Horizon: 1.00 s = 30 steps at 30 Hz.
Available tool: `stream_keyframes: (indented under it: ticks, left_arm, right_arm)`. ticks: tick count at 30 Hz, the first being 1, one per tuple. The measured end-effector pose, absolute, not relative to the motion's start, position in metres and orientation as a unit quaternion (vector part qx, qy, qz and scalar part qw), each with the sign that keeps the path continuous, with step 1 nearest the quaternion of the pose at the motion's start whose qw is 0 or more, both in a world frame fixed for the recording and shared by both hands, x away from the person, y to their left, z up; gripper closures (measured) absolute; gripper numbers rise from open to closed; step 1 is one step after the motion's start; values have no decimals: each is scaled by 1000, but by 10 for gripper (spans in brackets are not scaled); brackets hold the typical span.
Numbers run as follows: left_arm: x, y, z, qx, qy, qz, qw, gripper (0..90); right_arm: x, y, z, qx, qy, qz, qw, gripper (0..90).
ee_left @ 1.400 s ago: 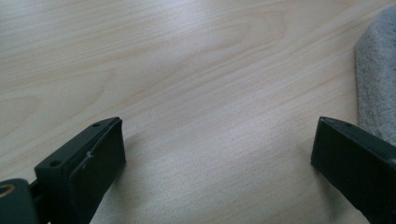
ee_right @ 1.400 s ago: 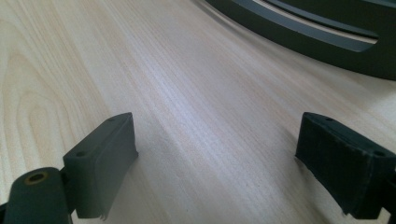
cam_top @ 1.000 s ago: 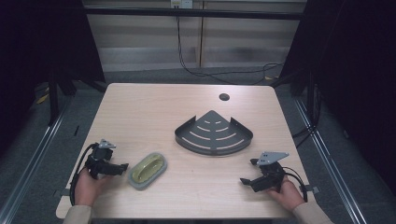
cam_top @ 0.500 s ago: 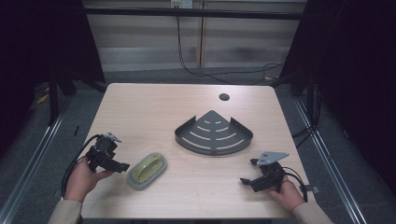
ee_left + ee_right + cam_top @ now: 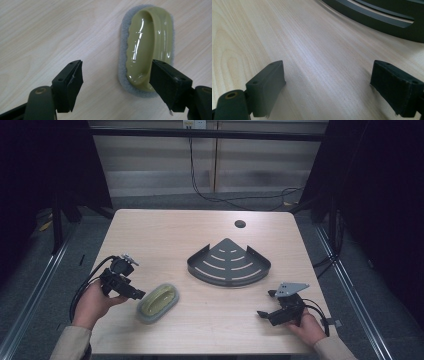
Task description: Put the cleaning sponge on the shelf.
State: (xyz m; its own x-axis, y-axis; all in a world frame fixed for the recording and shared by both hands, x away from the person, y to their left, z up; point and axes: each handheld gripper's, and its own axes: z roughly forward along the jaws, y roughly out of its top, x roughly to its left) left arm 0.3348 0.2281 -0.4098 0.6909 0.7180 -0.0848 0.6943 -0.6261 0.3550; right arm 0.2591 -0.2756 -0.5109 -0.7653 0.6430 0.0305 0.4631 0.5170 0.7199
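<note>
The person is wearing beige sleeves (image 5: 70, 342). Each hand is carrying a black, two-jawed plastic gripper: the left gripper (image 5: 131, 292) is trailing a looping black cable (image 5: 82, 287), the right gripper (image 5: 265, 312) is bearing a grey three-cornered plate (image 5: 291, 288).

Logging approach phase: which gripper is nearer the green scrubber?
Left. The left gripper sits just beside the green scrubber, jaws open, one jaw already over its edge. The right gripper rests open across the table, near the dark corner rack.

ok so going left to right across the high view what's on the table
left gripper → green scrubbing pad → dark corner shelf → right gripper
</note>
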Motion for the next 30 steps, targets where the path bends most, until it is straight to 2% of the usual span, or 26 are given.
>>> stream_keyframes:
  ticks: [12,30]
  left_arm:
    - [338,211,-403,912,377,4,162,269]
    - [340,192,-401,921,358,-18,151,357]
  right_arm:
    - [259,-276,-511,321,862,373,121,114]
    - [259,-275,-511,321,862,373,121,114]
